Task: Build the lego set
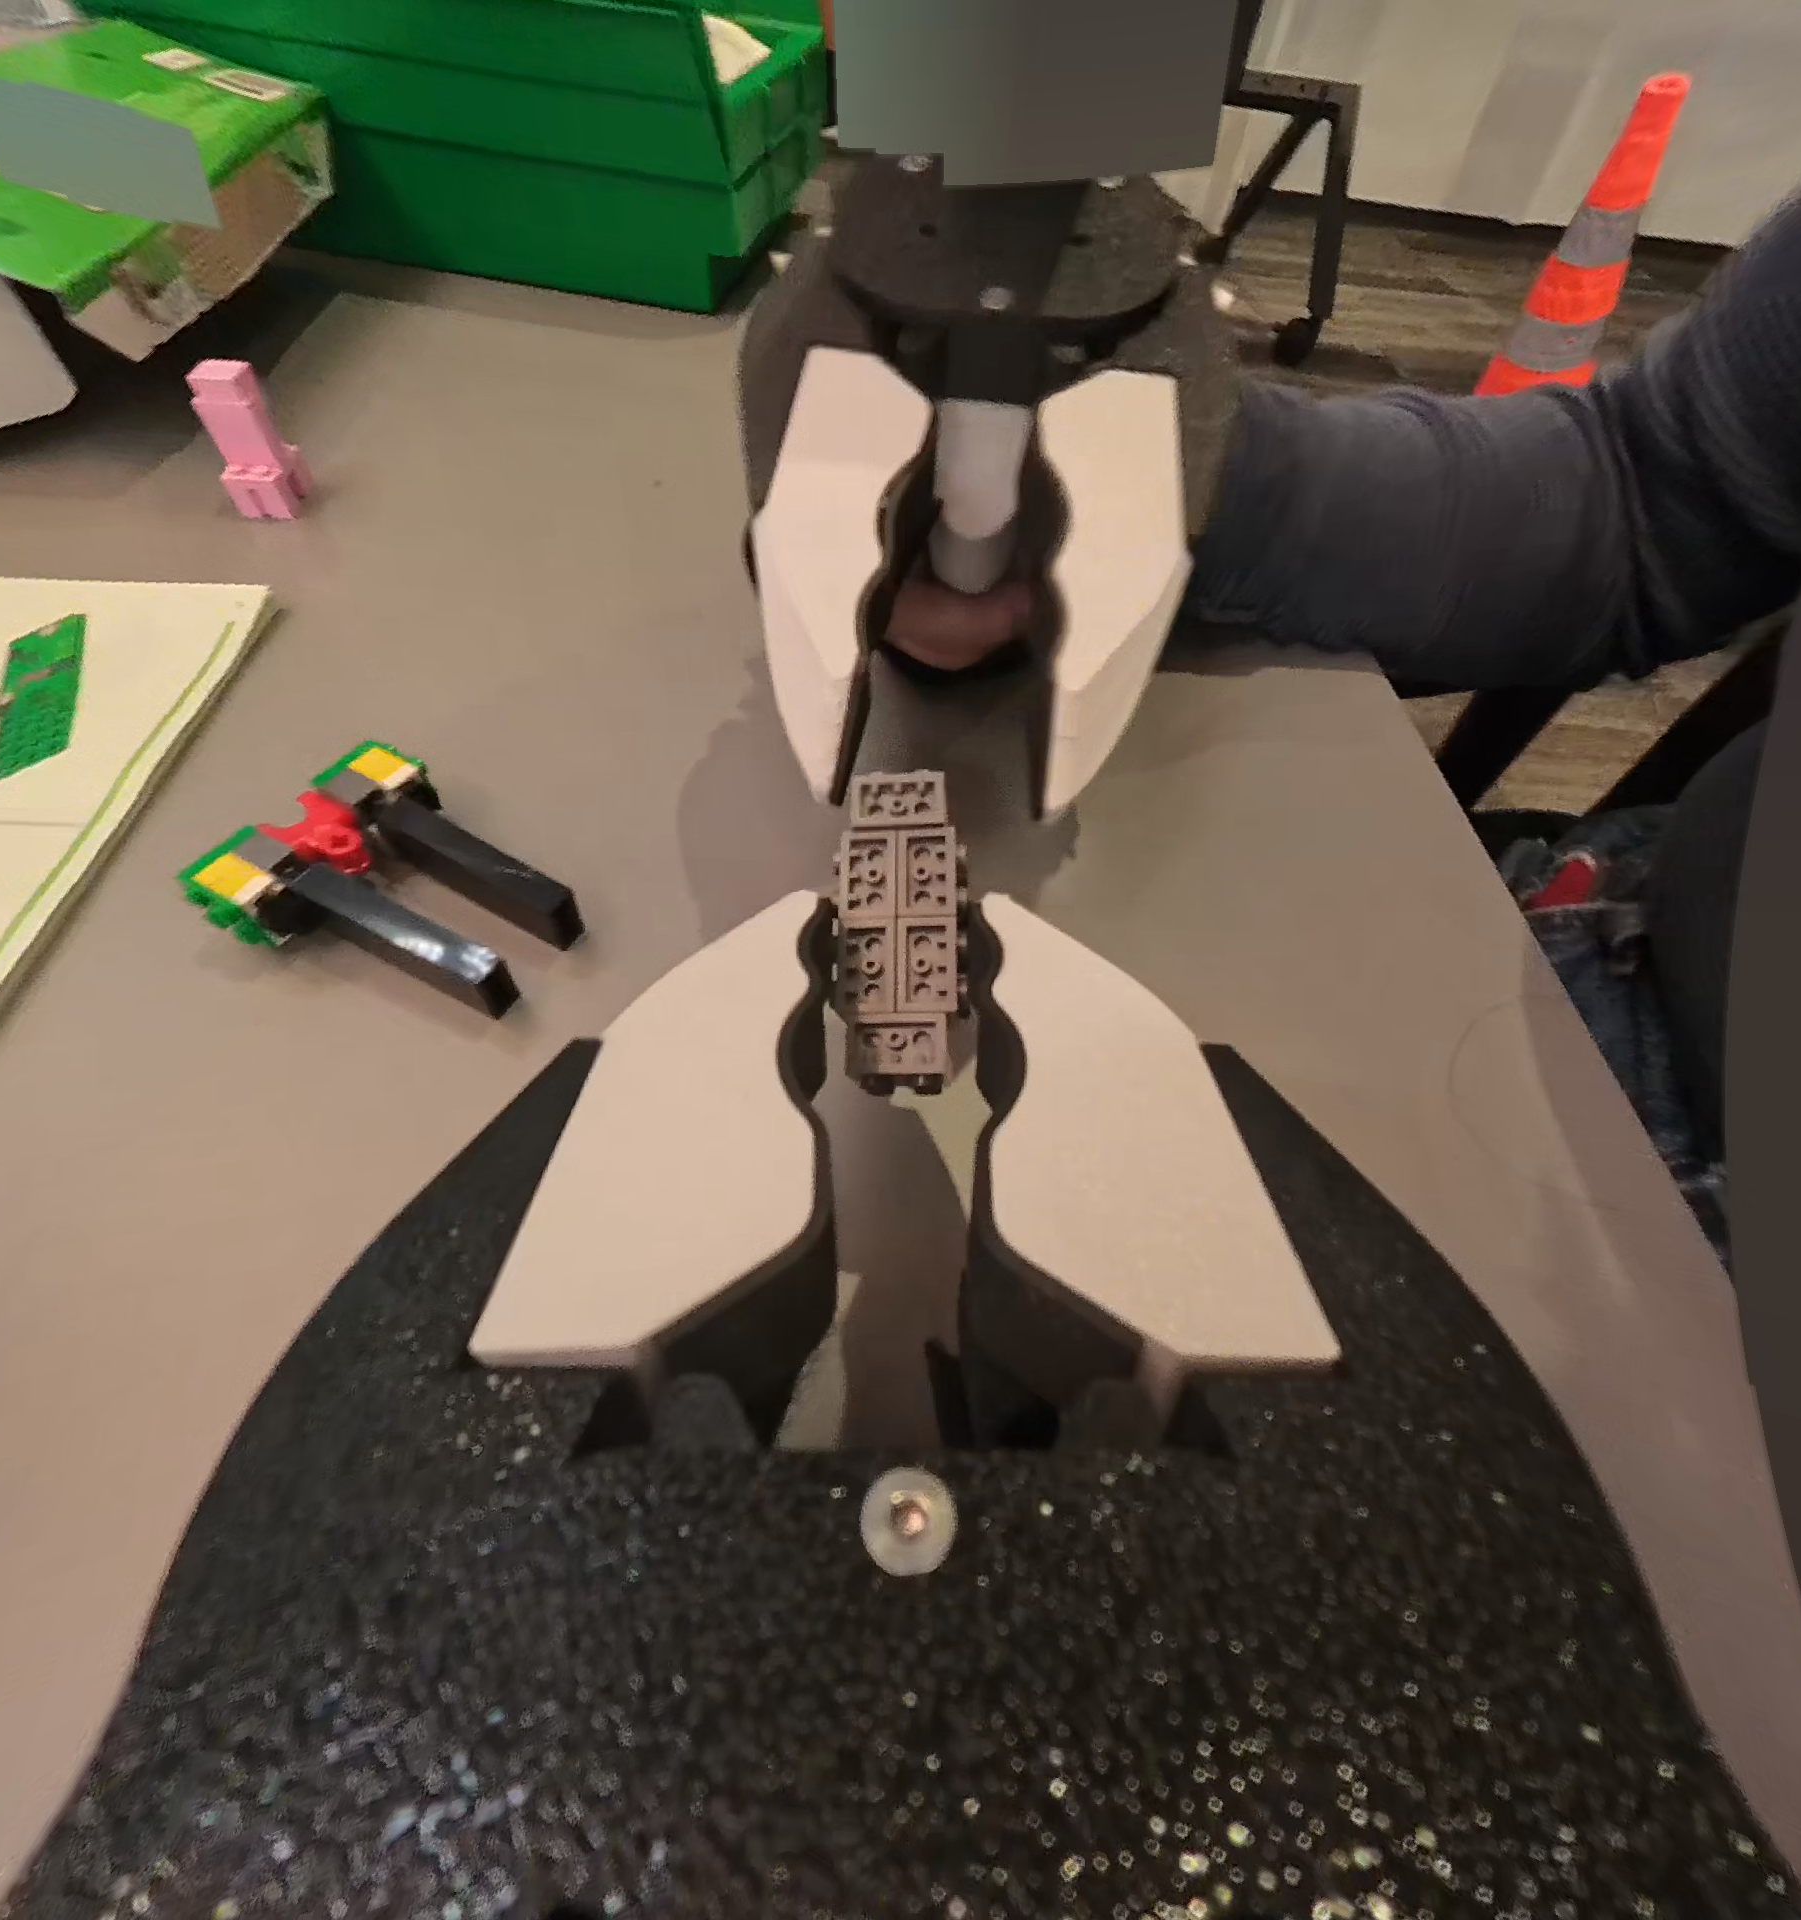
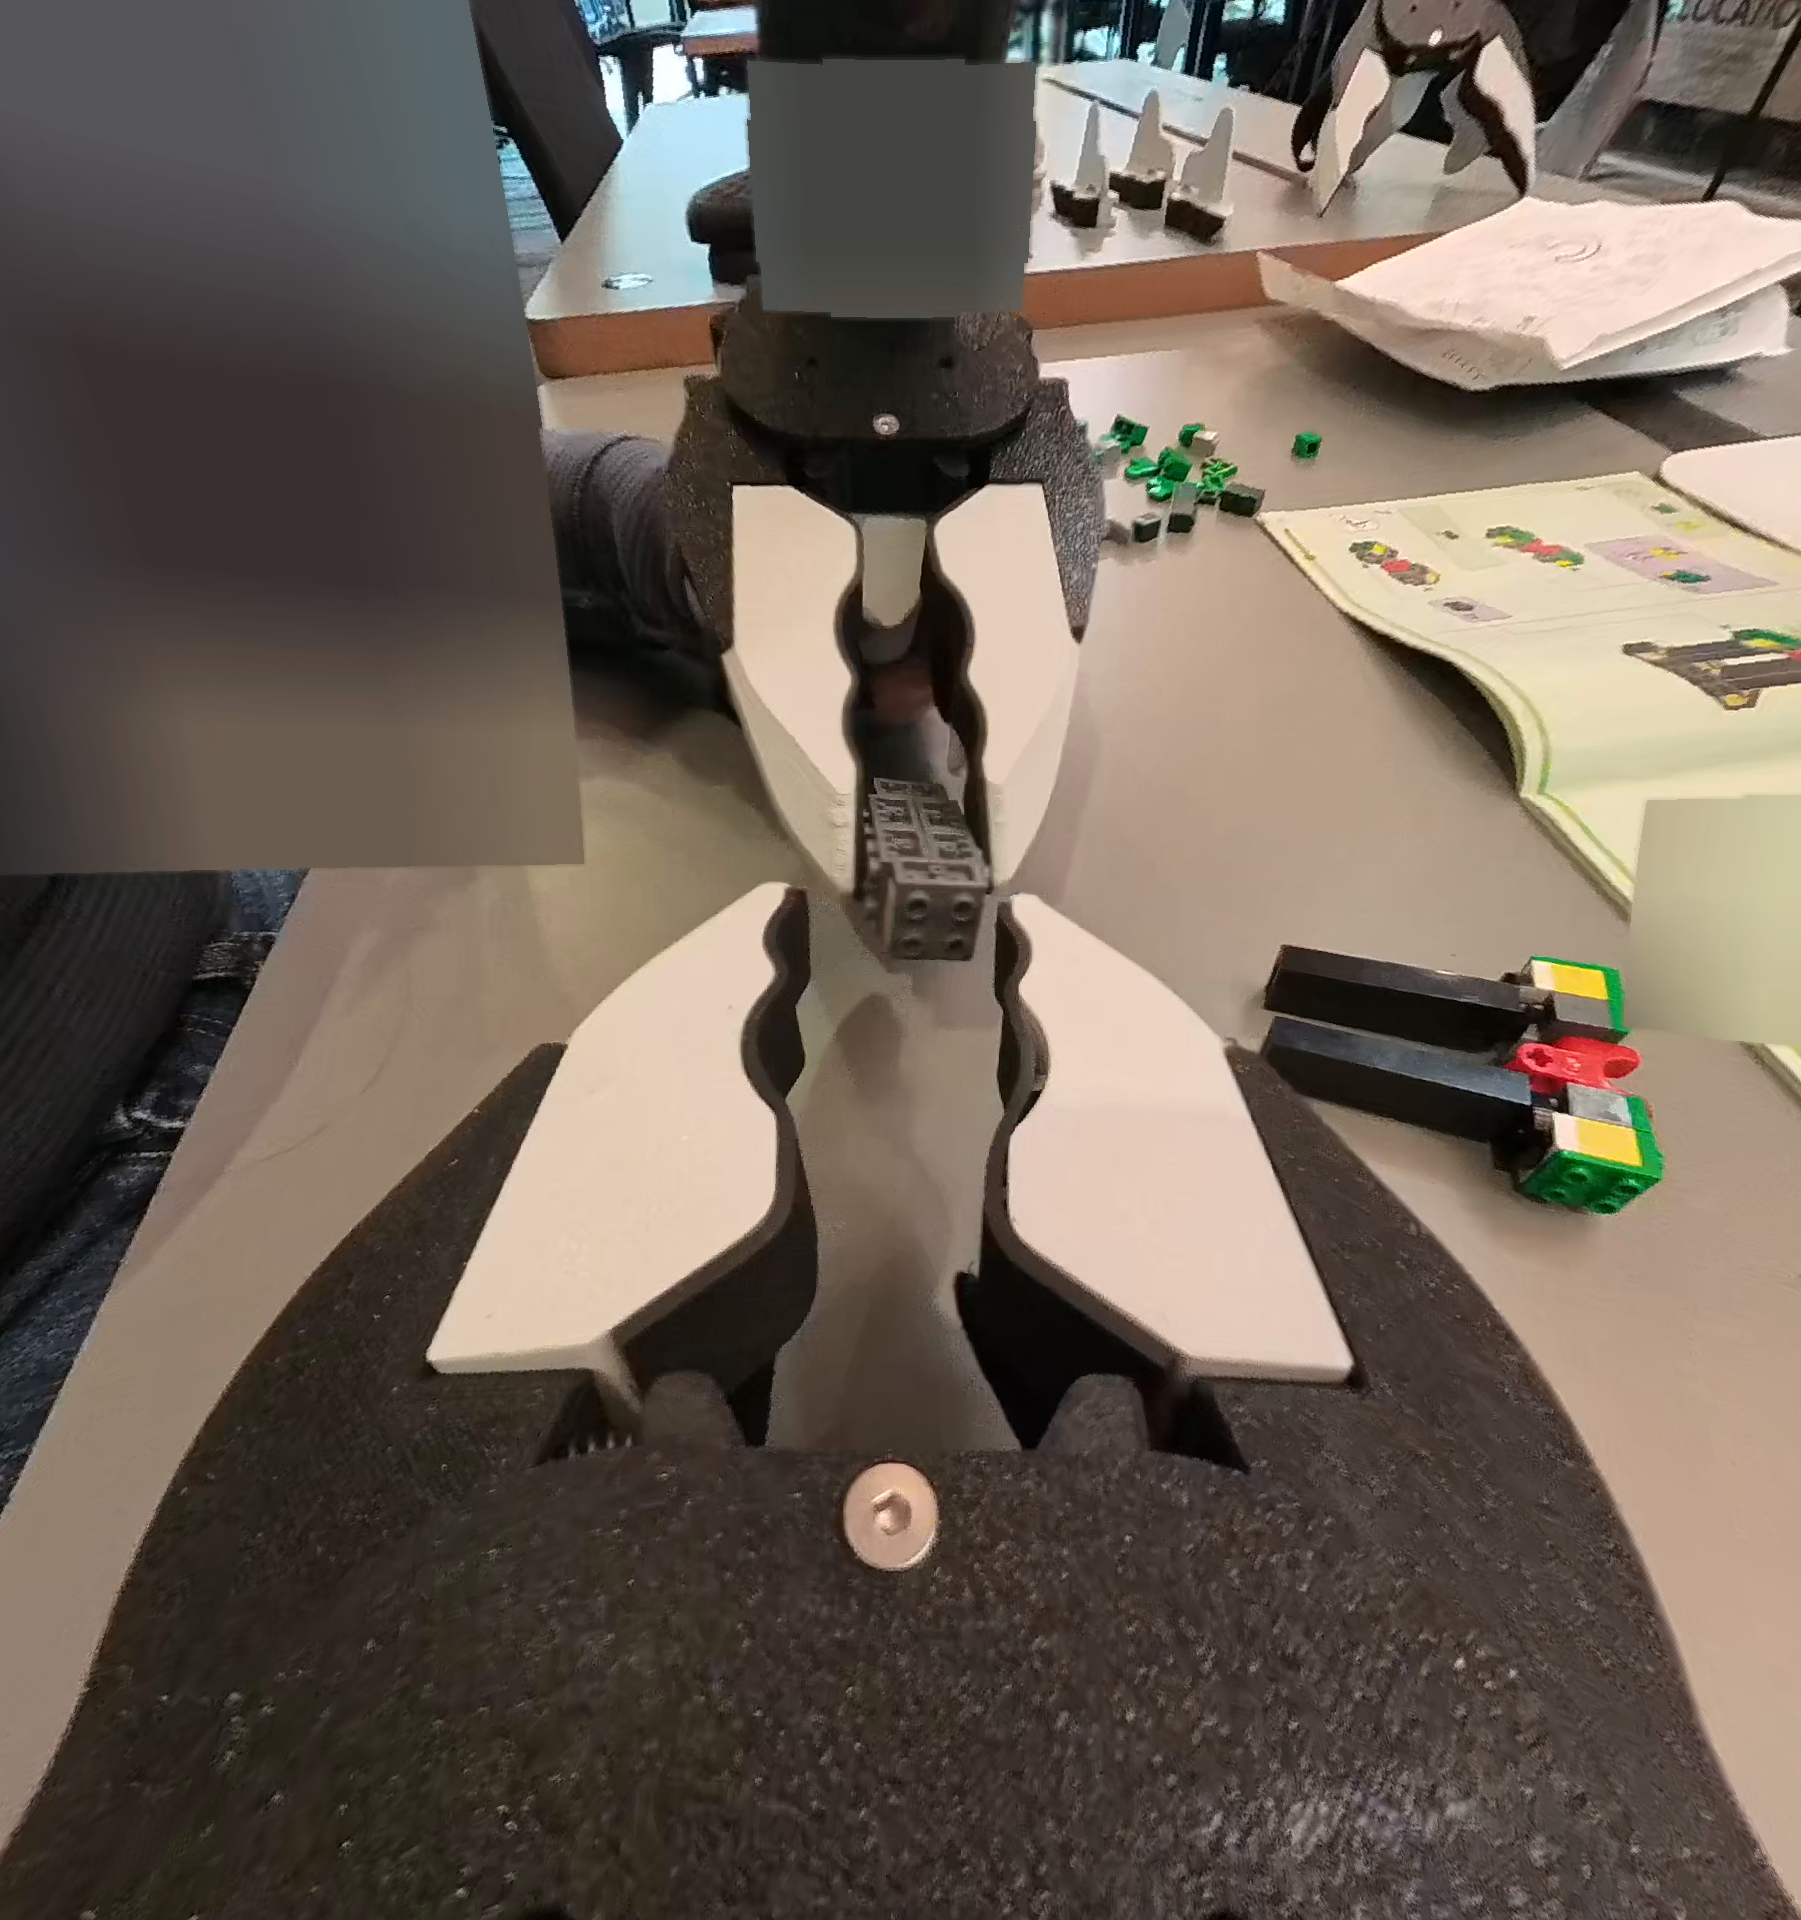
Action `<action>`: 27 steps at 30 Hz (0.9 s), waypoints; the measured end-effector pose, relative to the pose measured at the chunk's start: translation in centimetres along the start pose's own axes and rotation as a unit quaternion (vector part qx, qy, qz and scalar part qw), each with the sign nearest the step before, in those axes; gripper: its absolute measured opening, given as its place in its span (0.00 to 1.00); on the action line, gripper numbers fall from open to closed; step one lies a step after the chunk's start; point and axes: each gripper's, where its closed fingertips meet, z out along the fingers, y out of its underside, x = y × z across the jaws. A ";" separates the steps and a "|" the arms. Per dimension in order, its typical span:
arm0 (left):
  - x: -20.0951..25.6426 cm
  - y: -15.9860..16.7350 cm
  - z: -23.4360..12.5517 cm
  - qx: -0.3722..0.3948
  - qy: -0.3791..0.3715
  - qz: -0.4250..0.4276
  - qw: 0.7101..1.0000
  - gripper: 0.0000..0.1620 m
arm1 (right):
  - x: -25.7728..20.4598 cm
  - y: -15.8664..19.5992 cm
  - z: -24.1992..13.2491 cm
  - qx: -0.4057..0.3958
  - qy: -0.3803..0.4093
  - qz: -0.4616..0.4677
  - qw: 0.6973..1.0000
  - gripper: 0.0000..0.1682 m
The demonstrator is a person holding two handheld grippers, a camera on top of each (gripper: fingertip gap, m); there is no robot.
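Note:
A grey lego assembly (image 1: 901, 935), a long stack of small bricks, is held above the table. My left gripper (image 1: 901, 914) is shut on its middle, with both ends sticking out. My right gripper (image 2: 896, 904) faces the left one head-on. Its jaws stand apart around the far end of the grey assembly (image 2: 932, 920). In the left wrist view the right gripper (image 1: 937, 800) shows open, with a gap on either side of the brick end. A second assembly (image 1: 376, 883) of two black beams with green, yellow and red pieces lies on the table; it also shows in the right wrist view (image 2: 1478, 1060).
An open instruction booklet (image 2: 1602, 644) lies beside the black assembly. Loose green pieces (image 2: 1187, 468) are scattered behind it. A pink lego figure (image 1: 247, 442), a green box (image 1: 127, 208) and green bins (image 1: 563, 135) stand at the back. The table edge (image 1: 1478, 831) and a person's sleeve (image 1: 1498, 520) are close by.

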 end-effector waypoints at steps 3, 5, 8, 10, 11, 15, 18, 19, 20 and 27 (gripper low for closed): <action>-1.1 -0.1 -0.3 0.012 -0.016 -0.056 0.998 0.15 | 0.7 -0.8 -0.5 0.013 0.042 -0.035 0.998 0.24; -1.6 -0.1 -0.5 0.017 -0.016 -0.100 0.995 0.15 | 1.2 -1.1 -0.8 -0.003 0.093 -0.090 0.992 0.24; -2.1 0.3 -0.7 0.015 -0.017 -0.139 0.990 0.15 | 2.0 -1.7 -1.1 -0.067 0.203 -0.223 0.951 0.22; -2.2 0.4 -0.7 0.011 -0.020 -0.146 0.989 0.15 | 2.0 -1.6 -0.5 -0.121 0.235 -0.303 0.916 0.20; -2.2 0.5 -0.6 0.008 -0.020 -0.148 0.989 0.15 | 1.9 -1.4 0.0 -0.148 0.236 -0.331 0.901 0.20; -2.1 0.7 -0.5 -0.001 -0.020 -0.149 0.989 0.15 | 2.5 -0.6 0.6 -0.218 0.245 -0.397 0.857 0.20; -2.2 0.8 -0.5 -0.002 -0.019 -0.159 0.987 0.15 | 2.9 -0.4 0.3 -0.239 0.243 -0.404 0.849 0.18; -2.2 0.9 -0.6 -0.002 -0.018 -0.162 0.987 0.15 | 2.9 -0.5 0.3 -0.243 0.240 -0.409 0.846 0.17; -2.2 0.9 -0.6 -0.001 -0.017 -0.166 0.986 0.15 | 2.8 -0.5 0.3 -0.248 0.237 -0.414 0.843 0.16; -2.2 1.0 -0.5 -0.003 -0.015 -0.174 0.985 0.15 | 2.7 -0.1 0.7 -0.285 0.228 -0.451 0.815 0.15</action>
